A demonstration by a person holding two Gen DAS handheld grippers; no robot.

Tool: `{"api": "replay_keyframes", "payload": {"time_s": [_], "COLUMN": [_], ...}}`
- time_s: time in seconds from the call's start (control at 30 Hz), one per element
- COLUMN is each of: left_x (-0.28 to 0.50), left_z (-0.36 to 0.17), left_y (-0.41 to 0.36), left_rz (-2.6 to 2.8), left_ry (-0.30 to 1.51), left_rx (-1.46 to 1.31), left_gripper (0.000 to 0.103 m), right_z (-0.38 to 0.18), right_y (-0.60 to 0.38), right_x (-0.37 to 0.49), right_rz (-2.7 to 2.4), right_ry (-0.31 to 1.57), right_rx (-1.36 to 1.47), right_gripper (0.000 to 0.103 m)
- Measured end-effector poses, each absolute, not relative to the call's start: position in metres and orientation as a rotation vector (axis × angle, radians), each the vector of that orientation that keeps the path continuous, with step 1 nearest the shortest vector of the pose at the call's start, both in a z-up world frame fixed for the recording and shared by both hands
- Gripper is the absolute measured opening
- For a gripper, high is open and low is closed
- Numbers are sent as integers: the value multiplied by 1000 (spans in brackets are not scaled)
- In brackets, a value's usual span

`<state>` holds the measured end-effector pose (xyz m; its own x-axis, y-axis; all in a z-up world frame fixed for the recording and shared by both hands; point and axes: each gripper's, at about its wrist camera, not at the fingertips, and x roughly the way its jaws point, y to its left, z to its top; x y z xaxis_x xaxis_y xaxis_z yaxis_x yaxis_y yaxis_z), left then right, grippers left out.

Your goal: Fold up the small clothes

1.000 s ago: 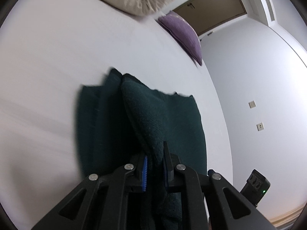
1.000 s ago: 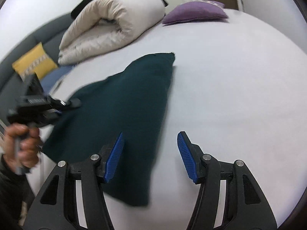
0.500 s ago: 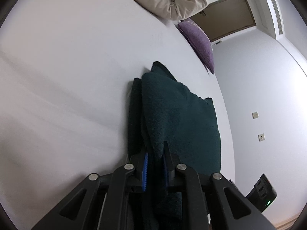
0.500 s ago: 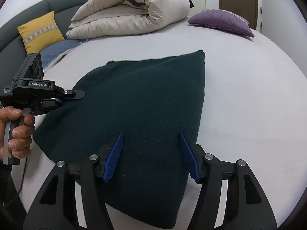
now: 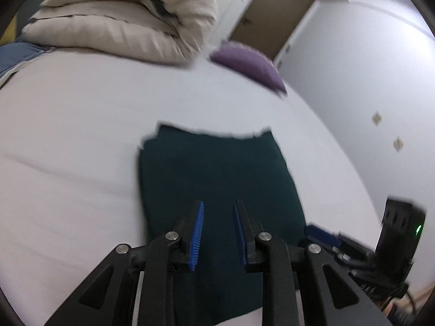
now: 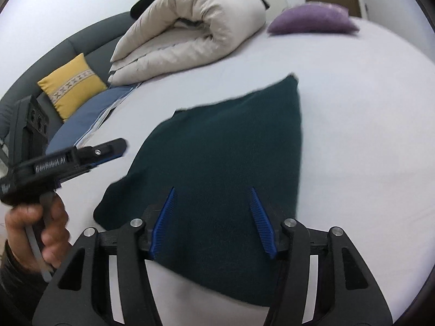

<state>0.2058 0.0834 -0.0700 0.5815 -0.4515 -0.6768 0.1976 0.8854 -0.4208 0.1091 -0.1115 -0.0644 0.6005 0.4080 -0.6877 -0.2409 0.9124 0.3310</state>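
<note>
Two grippers hover over the folded dark green garment (image 6: 225, 163) lying flat on the white bed (image 6: 367, 135): left gripper (image 5: 216, 235) narrowly parted, just released; right gripper (image 6: 214, 221) wide, empty, apparently ready to smooth it.

left wrist: close, tilted down | right wrist: same | shared: dark green cloth (image 5: 217, 174), bed (image 5: 68, 135)

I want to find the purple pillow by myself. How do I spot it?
Look at the big white bed. At its far end lies a rolled-up cream duvet, and just to the right of that sits the purple pillow, near the brown door. It is the only purple thing; the other pillow is yellow.
</note>
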Motion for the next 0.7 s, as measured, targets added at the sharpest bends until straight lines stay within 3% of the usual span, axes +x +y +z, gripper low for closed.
{"api": "replay_keyframes", "payload": {"time_s": [0.07, 0.13, 0.47, 0.6, 0.7], "left_x": [211, 215, 212, 212, 211], "left_z": [-92, -111, -130, -131, -133], "left_y": [82, 91, 117, 117, 122], "left_rz": [-362, -343, -417, -434, -459], "left_ry": [924, 942, 927, 923, 920], "left_rx": [-325, -363, -472, -465, -489], "left_gripper": [23, 2, 4, 5, 5], "right_z": [-71, -77, -102, -138, -143], "right_y": [-115, -126, -165, -163, -179], "right_x": [111, 112, 118, 117, 111], "right_rz": [405, 437, 717, 705, 719], "right_ry": [863, 883, 993, 1109, 1108], "right_rx": [239, 308, 767, 736, 809], "right_gripper": [53, 51, 53, 42, 42]}}
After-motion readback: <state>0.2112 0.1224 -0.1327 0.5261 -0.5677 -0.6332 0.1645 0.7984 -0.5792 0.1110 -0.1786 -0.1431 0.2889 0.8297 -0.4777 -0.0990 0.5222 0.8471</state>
